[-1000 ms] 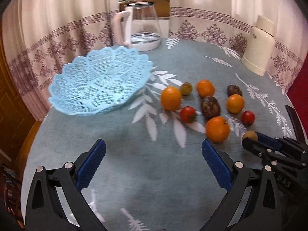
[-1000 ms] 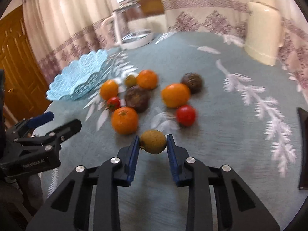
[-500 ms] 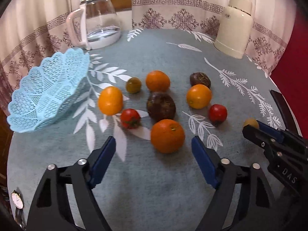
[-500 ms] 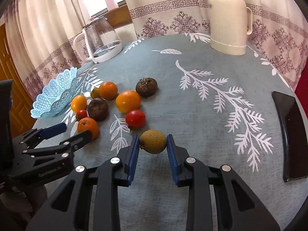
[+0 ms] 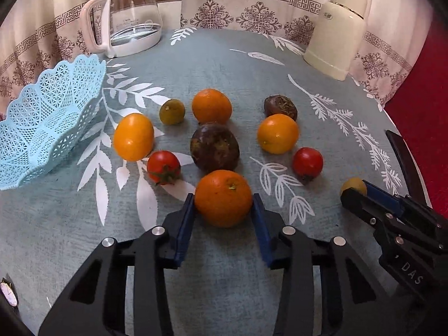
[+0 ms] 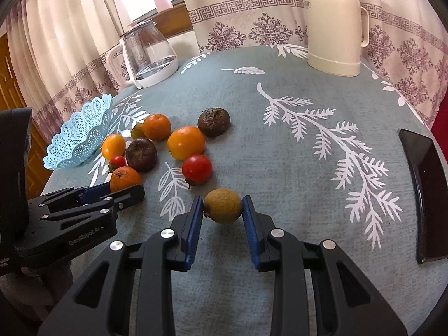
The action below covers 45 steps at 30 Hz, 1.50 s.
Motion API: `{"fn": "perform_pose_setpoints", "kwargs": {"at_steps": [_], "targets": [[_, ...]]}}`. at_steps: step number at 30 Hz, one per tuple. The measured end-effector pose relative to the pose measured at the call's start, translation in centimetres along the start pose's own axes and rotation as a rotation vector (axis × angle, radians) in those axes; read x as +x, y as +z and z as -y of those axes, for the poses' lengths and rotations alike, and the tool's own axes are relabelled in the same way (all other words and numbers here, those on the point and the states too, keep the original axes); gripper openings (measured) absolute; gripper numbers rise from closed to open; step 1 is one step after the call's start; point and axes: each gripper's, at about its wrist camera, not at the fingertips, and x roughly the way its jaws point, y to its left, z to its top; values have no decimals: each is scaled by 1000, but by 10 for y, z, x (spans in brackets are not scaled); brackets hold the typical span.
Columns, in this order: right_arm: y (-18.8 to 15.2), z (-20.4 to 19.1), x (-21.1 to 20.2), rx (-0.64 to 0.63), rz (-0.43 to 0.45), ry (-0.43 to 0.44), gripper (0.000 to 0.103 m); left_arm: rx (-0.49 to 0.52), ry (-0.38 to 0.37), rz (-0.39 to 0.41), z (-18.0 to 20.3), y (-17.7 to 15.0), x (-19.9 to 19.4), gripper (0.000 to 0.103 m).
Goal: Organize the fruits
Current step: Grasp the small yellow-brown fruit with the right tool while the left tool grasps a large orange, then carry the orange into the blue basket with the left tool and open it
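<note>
I have two fruits in hand. My left tongs (image 5: 224, 210) sit closed around the nearest orange (image 5: 223, 198), blue pads (image 5: 186, 224) pressing both its sides, and it rests at the front of the cluster on the bench (image 5: 224, 56). My right tongs (image 6: 219, 210) grip a small yellow-brown fruit (image 6: 222, 205) between their pads, off to the right of the pile; I cannot tell whether it touches the cloth.

Just behind the held orange lies a dark purple fruit (image 5: 214, 147), with a stemmed tomato (image 5: 163, 167) to its left and a yellow-orange citrus (image 5: 133, 136) beyond that. Farther back sit a small olive-green fruit (image 5: 172, 111) and another orange (image 5: 212, 106). To the right are a third orange (image 5: 277, 133), a second tomato (image 5: 307, 162) and a wrinkled brown fruit (image 5: 280, 107).

The light blue lattice basket (image 5: 42, 117) stands at the left edge of the bench, holding nothing I can see. At the back are a glass kettle (image 5: 131, 16) on the left and a cream thermos jug (image 5: 336, 30) on the right. A dark phone (image 6: 422, 190) lies near the right edge.
</note>
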Motion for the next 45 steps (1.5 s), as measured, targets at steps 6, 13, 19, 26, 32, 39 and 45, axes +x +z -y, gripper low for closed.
{"fn": "perform_pose_setpoints", "kwargs": {"at_steps": [6, 13, 19, 26, 32, 39, 45], "targets": [[-1, -1, 0, 1, 1, -6, 29, -11, -14, 25, -4, -2, -15, 41], [-2, -2, -2, -4, 2, -11, 29, -46, 13, 89, -22, 2, -41, 41], [-3, -3, -3, -4, -2, -19, 29, -96, 94, 158, -53, 10, -60, 41], [-4, -5, -2, -6, -11, -29, 29, -195, 167, 188, -99, 16, -69, 41], [-4, -7, 0, -10, -19, -38, 29, -243, 209, 215, -129, 20, -76, 41], [-5, -8, 0, -8, -22, -53, 29, -296, 265, 211, -160, 27, -67, 41], [-6, -10, 1, -11, -29, -65, 29, -336, 283, 205, -180, 29, -58, 41]]}}
